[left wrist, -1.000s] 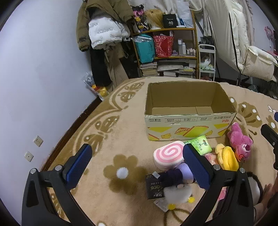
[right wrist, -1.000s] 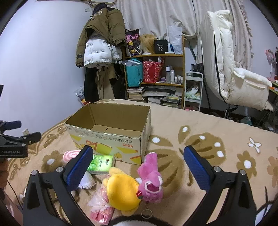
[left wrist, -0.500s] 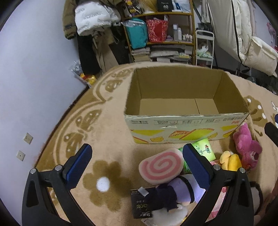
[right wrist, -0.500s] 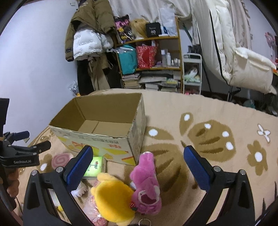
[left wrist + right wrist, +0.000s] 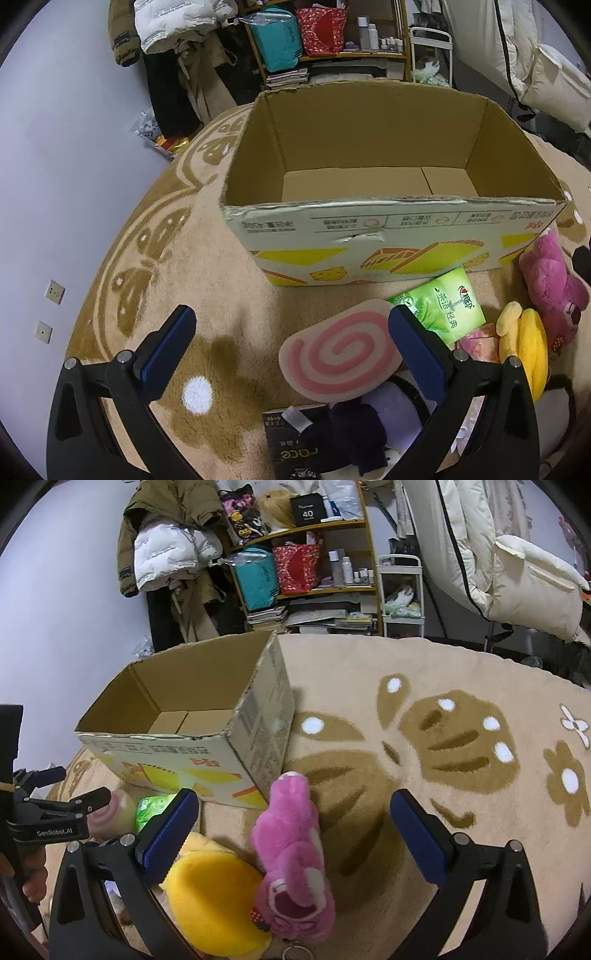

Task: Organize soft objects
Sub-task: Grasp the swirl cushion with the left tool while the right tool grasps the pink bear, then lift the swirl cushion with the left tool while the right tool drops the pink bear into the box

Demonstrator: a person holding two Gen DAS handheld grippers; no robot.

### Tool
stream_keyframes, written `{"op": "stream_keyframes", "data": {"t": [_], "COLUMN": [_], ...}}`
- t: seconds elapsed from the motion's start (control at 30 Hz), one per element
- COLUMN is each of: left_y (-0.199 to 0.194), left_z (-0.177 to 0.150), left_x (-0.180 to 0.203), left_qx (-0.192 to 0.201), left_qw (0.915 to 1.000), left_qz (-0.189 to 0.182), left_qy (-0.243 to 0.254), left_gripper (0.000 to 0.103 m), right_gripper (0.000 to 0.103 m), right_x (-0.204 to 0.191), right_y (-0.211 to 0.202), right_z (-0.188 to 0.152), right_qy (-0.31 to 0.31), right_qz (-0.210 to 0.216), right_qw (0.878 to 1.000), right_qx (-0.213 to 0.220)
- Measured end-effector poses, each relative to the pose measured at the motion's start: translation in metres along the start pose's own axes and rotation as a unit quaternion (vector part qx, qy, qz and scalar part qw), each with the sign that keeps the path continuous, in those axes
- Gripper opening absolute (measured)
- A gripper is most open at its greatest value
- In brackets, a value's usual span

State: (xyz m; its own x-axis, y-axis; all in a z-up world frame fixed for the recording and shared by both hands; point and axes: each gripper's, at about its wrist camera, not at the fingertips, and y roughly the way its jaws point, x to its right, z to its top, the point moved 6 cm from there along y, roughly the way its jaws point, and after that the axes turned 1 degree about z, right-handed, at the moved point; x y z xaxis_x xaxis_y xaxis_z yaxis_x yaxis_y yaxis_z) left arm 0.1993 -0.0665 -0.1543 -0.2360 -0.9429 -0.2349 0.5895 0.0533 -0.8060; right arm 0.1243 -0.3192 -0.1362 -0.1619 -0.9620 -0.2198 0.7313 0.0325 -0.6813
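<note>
Both grippers are held wide open and empty. The swirl cushion (image 5: 341,356) lies on the rug (image 5: 207,266) before the box (image 5: 384,236), just inside the left gripper's (image 5: 291,350) right finger. The pink plush (image 5: 293,853), long axis toward the box corner, lies between the right gripper's (image 5: 295,834) fingers.

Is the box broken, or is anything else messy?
A little. The cardboard box has a ragged top edge and a small rip in its front wall. It is empty, while the pink plush, yellow plush and swirl cushion lie jumbled on the rug outside.
</note>
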Motion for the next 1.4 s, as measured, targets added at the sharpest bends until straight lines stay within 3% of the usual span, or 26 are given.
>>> {"op": "stream_keyframes", "data": {"t": [0.33,0.57,0.77,0.83,0.87,0.97,1.07,1.2,1.4], "left_y": [0.009,0.031,0.039,0.042,0.043,0.047,0.048,0.044,0.033], "left_z": [-0.005,-0.017,-0.017,-0.018,-0.018,-0.019,-0.018,-0.016,-0.015], "left_x": [0.019,0.025,0.023,0.021,0.020,0.017,0.016,0.023,0.022], "left_qx": [-0.015,-0.065,-0.070,-0.073,-0.076,-0.088,-0.083,-0.079,-0.068], "left_qw": [0.9993,0.9971,0.9960,0.9954,0.9949,0.9923,0.9926,0.9922,0.9954], "left_qz": [-0.029,-0.038,-0.055,-0.061,-0.064,-0.075,-0.081,-0.093,-0.066], "left_qy": [0.017,0.015,-0.006,-0.011,-0.016,-0.043,-0.035,-0.027,-0.012], "left_gripper": [0.103,0.103,0.103,0.103,0.102,0.092,0.075,0.061,0.052], "right_gripper": [0.103,0.067,0.065,0.050,0.048,0.047,0.047,0.045,0.045], "right_x": [-0.001,-0.007,-0.006,-0.007,-0.008,-0.012,-0.012,-0.012,-0.012], "right_y": [0.017,0.036,0.045,0.049,0.050,0.048,0.045,0.040,0.033], "right_z": [-0.012,-0.029,-0.036,-0.038,-0.039,-0.037,-0.034,-0.030,-0.025], "right_qy": [-0.024,-0.050,-0.051,-0.048,-0.050,-0.063,-0.060,-0.052,-0.049], "right_qz": [-0.007,-0.007,-0.006,0.000,0.001,-0.004,-0.004,0.007,0.015], "right_qw": [0.999,0.995,0.994,0.993,0.992,0.993,0.993,0.995,0.996], "right_qx": [-0.030,-0.081,-0.101,-0.110,-0.112,-0.102,-0.097,-0.086,-0.074]}}
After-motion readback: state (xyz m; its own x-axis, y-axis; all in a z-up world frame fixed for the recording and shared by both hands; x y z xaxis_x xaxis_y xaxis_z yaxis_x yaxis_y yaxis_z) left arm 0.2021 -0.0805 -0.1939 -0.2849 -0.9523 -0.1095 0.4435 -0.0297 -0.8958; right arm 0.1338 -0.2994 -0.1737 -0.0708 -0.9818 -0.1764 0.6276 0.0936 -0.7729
